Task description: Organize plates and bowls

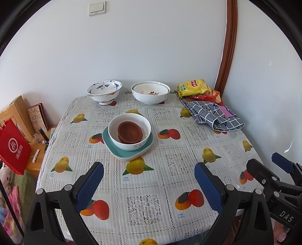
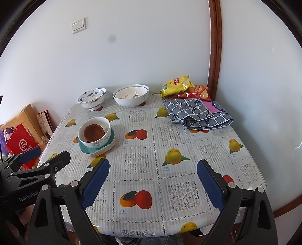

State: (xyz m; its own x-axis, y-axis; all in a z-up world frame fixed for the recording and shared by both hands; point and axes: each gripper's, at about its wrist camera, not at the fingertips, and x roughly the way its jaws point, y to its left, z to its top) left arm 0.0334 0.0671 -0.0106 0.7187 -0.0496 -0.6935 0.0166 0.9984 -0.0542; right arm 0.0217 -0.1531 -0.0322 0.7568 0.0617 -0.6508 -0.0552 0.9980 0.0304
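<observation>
Straight ahead of the left gripper (image 1: 149, 181), jaws spread and empty, sits the stack (image 1: 130, 136): brown bowls inside a white bowl on teal plates, mid-tabletop (image 1: 188, 143). Right gripper (image 2: 152, 179), also spread, sees it off to its left, so left's nearer.

White wall (image 1: 151, 47), light switch (image 1: 97, 8), brown door frame (image 1: 229, 47), fruit-print tablecloth (image 1: 169, 188).
</observation>
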